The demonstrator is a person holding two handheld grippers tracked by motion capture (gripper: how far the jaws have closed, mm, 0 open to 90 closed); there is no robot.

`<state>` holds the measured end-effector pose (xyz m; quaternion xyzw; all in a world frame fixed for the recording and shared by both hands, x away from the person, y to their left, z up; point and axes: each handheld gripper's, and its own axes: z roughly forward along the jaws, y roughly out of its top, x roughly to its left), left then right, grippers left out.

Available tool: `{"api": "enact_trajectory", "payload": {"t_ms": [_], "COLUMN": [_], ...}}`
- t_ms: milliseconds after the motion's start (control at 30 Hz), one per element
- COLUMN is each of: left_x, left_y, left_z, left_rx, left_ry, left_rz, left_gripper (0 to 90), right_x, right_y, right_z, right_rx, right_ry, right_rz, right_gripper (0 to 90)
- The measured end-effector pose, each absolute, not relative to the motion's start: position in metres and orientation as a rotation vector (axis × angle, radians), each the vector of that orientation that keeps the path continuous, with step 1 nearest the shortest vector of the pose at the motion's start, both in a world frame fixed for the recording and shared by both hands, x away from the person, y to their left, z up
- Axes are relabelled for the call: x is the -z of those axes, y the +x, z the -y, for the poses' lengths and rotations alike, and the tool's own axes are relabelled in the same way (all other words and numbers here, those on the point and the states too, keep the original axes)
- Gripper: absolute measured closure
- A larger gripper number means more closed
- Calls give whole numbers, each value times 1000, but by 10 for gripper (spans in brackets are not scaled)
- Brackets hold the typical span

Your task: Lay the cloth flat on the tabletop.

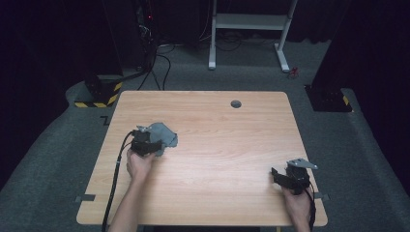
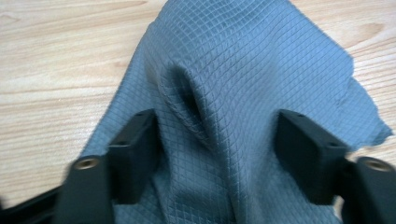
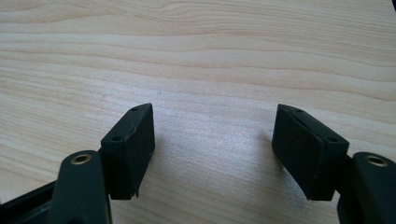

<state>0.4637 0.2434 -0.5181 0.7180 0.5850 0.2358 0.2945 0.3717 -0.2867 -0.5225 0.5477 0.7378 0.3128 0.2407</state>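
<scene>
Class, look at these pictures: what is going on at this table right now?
A person works at a wooden table with a hand-held gripper in each hand. The left hand-held gripper is at a crumpled grey quilted cloth, its jaws open with the fabric bunched between them, not yet clamped. The right hand-held gripper waits apart, open over bare wood near the table's right front.

My left gripper (image 1: 153, 145) reaches forward, jaws spread wide; my right gripper (image 1: 279, 177) sits low, jaws apart, angled leftward.
</scene>
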Motion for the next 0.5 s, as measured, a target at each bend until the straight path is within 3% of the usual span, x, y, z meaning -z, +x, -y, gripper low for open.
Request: {"api": "enact_trajectory", "payload": {"t_ms": [233, 500], "left_x": [518, 516], "left_y": [462, 460], "left_z": [-236, -237], "left_rx": [-621, -581], "left_ry": [1925, 1924], "left_rz": [-1500, -1491], "left_gripper": [790, 828], "right_x": [523, 523], "right_y": [372, 371], "right_z": [287, 286], "right_rx": [-856, -858], "right_ry": [1498, 1496], "right_rz": [-2018, -2024], "right_gripper": [298, 298]}}
